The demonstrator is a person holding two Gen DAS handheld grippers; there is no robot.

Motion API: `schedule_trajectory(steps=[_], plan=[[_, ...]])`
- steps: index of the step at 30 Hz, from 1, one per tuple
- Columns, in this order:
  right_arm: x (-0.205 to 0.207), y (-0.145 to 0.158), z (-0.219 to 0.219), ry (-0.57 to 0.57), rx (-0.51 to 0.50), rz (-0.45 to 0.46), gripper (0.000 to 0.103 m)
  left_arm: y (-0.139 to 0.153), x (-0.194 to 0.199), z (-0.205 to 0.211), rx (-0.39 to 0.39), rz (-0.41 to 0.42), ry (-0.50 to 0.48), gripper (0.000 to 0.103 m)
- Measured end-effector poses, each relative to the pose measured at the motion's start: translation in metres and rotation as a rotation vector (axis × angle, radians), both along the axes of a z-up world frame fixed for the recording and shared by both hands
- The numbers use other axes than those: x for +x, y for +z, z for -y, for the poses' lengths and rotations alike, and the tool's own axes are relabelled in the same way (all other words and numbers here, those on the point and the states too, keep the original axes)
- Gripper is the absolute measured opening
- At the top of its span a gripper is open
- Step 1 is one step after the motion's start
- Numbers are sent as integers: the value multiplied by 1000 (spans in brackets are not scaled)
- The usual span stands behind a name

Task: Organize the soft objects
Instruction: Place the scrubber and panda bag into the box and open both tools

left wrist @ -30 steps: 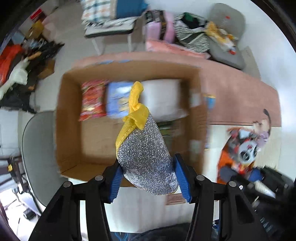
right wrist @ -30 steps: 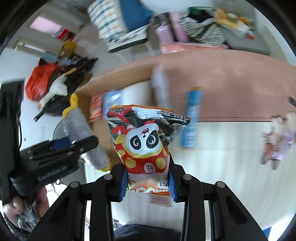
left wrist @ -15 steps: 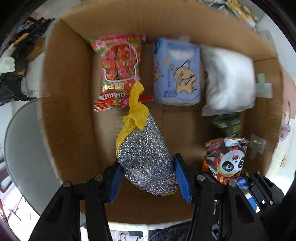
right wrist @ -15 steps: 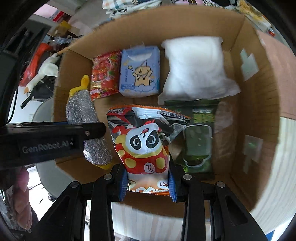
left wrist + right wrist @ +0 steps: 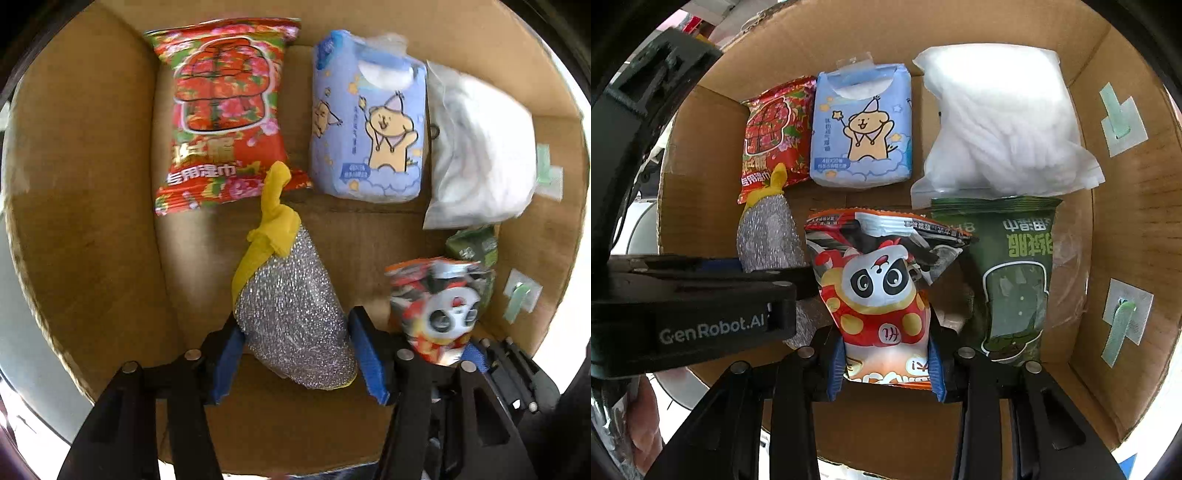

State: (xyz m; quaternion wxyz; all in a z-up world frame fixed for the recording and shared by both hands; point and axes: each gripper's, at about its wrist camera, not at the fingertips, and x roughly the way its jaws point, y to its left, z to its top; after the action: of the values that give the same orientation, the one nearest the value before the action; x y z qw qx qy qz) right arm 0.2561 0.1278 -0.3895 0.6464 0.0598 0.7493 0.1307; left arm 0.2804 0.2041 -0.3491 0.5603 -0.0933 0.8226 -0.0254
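Both grippers point down into a cardboard box (image 5: 92, 184). In the left wrist view, a silver mesh scrubber (image 5: 291, 325) with a knotted yellow top lies between the blue pads of my left gripper (image 5: 293, 325). The jaws are opening and the pads still touch the scrubber's sides. In the right wrist view, an orange panda snack bag (image 5: 882, 288) stands between the pads of my right gripper (image 5: 886, 347). Those jaws are opening too, with the pads still against the bag. The scrubber (image 5: 768, 236) sits just left of the bag, and the bag (image 5: 439, 310) also shows at the left view's lower right.
Along the box's far wall lie a red wipes pack (image 5: 221, 110), a blue tissue pack (image 5: 369, 122) and a white plastic bag (image 5: 480, 147). A green pack (image 5: 1015, 277) lies right of the panda bag. Box walls (image 5: 1126, 221) close in all sides.
Both grippers came down from above the table into the box, carrying the scrubber and the panda bag. Both pairs of jaws now stand slightly wider.
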Motion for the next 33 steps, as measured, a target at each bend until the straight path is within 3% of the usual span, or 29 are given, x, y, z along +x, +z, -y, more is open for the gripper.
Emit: schedule_trajectory(steps=[1, 3, 7, 17, 22, 25, 30, 32, 33], plan=[[1, 1, -4, 10, -4, -7, 45, 3, -2, -3, 6, 10, 13, 64], [-2, 8, 5, 9, 3, -21, 63, 13, -4, -8, 16, 35, 31, 65], [-1, 27, 8, 29, -18, 6, 69, 35, -13, -12, 29, 78, 33, 65], [-19, 93, 38, 42, -89, 142, 74, 134, -59, 8, 136, 317, 6, 66], [-37, 127, 55, 44, -100, 188, 75, 165, -85, 17, 179, 427, -7, 66], [-49, 155, 68, 48, -103, 219, 78, 176, -94, 22, 208, 484, -9, 77], [-66, 187, 77, 48, -114, 284, 84, 190, -108, 24, 229, 544, 15, 78], [-72, 197, 81, 52, -120, 309, 97, 196, -113, 26, 243, 566, 25, 98], [-75, 201, 82, 52, -117, 319, 103, 199, -115, 27, 249, 574, 29, 100]])
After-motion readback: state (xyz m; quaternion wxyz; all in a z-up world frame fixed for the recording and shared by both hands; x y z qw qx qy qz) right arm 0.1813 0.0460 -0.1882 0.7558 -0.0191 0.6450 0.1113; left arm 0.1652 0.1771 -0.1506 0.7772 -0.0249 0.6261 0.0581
